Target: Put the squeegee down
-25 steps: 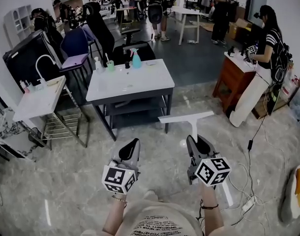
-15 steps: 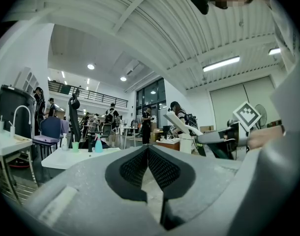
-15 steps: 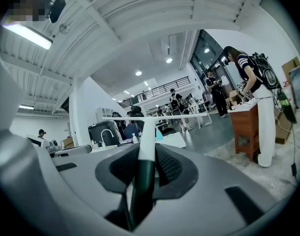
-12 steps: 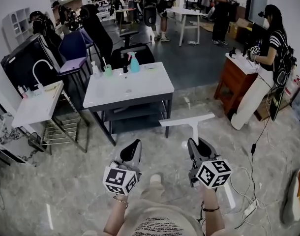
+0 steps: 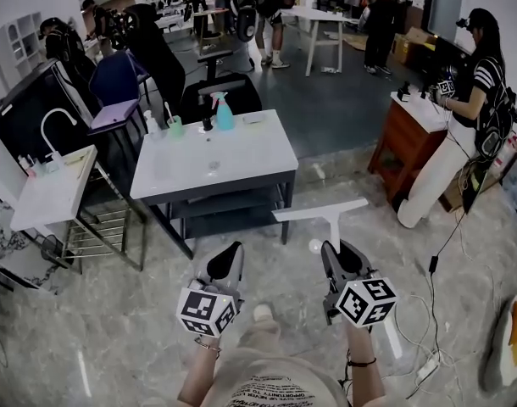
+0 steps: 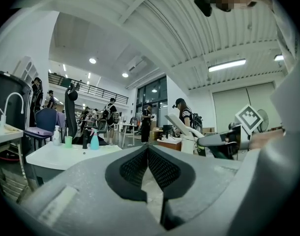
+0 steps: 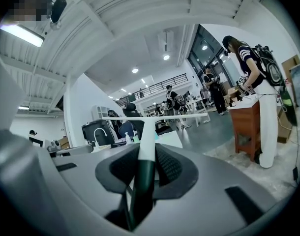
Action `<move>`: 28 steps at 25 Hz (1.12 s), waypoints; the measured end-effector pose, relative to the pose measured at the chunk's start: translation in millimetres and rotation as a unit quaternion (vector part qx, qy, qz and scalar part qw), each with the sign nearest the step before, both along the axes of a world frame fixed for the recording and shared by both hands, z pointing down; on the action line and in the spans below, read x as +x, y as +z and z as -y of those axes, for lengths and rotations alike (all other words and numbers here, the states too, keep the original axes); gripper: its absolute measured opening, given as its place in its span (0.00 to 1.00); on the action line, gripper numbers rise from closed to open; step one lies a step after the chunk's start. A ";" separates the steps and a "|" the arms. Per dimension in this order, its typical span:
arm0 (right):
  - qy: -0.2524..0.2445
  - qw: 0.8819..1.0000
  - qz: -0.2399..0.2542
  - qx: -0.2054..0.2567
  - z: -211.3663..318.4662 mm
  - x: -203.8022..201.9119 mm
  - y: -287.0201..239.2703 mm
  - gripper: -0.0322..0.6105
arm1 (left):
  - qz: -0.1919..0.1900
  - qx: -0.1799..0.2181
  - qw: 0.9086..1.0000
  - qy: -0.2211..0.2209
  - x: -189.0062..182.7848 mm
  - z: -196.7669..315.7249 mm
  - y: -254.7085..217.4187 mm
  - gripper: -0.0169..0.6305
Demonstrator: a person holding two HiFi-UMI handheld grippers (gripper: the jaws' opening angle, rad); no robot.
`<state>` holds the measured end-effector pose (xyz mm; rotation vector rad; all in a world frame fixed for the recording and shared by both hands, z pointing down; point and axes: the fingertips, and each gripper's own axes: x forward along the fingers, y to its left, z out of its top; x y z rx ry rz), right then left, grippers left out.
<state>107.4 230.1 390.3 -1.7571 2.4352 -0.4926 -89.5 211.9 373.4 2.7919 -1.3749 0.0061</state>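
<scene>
Two grippers are in my hands, side by side and low over the grey marbled floor (image 5: pixel 97 329), both pointing about level toward a white-topped table on a dark frame (image 5: pixel 241 155).

My right gripper (image 5: pixel 339 257) has its jaws clamped on the handle of a white T-shaped squeegee with a dark lower grip (image 5: pixel 322 211). In the right gripper view the pads of that right gripper (image 7: pixel 142 167) press on the handle from either side, the dark part between them and the white part of the squeegee (image 7: pixel 149 132) running out ahead to the long thin blade, which lies crosswise and nearly level. From the head view the blade hangs in the air just short of the table's near right leg, touching neither table nor floor.

My left gripper (image 5: pixel 227 259) holds nothing. In its own view the left gripper (image 6: pixel 148 150) has its tips brought together, with only floor showing in the small gap behind them.

On the far edge of the table stand a teal spray bottle (image 5: pixel 224 113) and a green cup (image 5: pixel 175 126), well apart from the squeegee.
</scene>
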 end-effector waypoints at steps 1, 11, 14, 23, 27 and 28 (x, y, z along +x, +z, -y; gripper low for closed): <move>0.000 1.000 0.000 -0.001 9.4 0.6 -0.5 0.19 | 0.000 -0.002 1.000 0.000 0.5 9.1 0.0 0.06; 0.007 1.000 0.007 -0.022 107.2 0.7 6.7 0.19 | -0.004 -0.026 1.000 -0.007 -8.8 106.3 9.4 0.06; 0.009 1.000 0.006 -0.026 133.9 -1.0 6.4 0.19 | -0.012 -0.030 0.999 -0.010 -13.9 133.9 10.2 0.06; 0.015 0.999 0.009 -0.032 202.2 -7.5 9.8 0.19 | -0.025 -0.028 0.999 -0.006 -20.7 204.0 10.2 0.06; 0.022 0.999 0.012 -0.034 217.9 -6.1 13.0 0.19 | -0.027 -0.030 0.999 -0.003 -21.5 221.3 12.8 0.06; 0.023 0.999 0.012 -0.034 220.3 -5.7 13.6 0.19 | -0.027 -0.030 0.999 -0.002 -21.7 224.6 13.2 0.06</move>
